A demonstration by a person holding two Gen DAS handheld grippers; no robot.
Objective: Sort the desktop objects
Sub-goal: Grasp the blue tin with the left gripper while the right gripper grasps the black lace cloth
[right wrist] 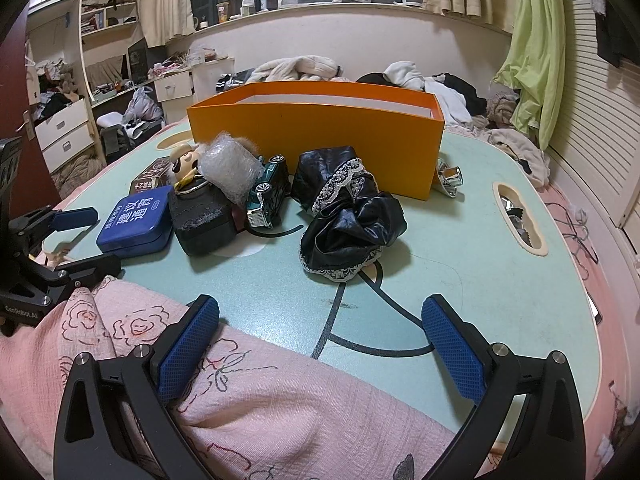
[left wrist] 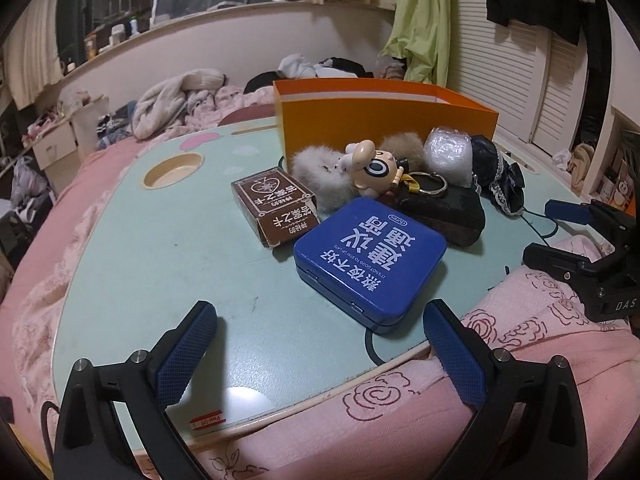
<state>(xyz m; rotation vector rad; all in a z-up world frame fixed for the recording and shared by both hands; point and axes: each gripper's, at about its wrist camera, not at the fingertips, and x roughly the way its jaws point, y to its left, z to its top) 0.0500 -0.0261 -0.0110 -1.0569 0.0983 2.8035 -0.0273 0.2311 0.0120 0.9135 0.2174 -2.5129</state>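
The left gripper (left wrist: 320, 354) hangs over the near edge of the pale green table (left wrist: 132, 248) with its jaws spread wide and nothing between them, and the blue tin (left wrist: 370, 258) lies flat just ahead of its fingertips, a little toward its right finger. The step in hand looks to be picking up that tin, presumably for the orange box (left wrist: 384, 120) that stands open at the back of the table. The tin is broad and low, so the jaws would do well to straddle it across opposite side walls, centred, and come down near the tabletop before closing, or the pads may slip on the smooth lid. The right gripper (right wrist: 320, 350) is likewise wide open and empty, poised over the pink quilt (right wrist: 248, 392) at the table's front edge. The tin is crowded: a brown card box (left wrist: 276, 206) sits just beside it on one side, and a black block (left wrist: 444, 212) nearly touches its far corner. Behind these lie a figurine keychain (left wrist: 378, 168), fur pompoms (left wrist: 316, 170), a bubble-wrap bundle (left wrist: 448, 152), a toy car (right wrist: 268, 192) and a black lace-trimmed cloth (right wrist: 348, 216), all of which a carry to the box must clear.
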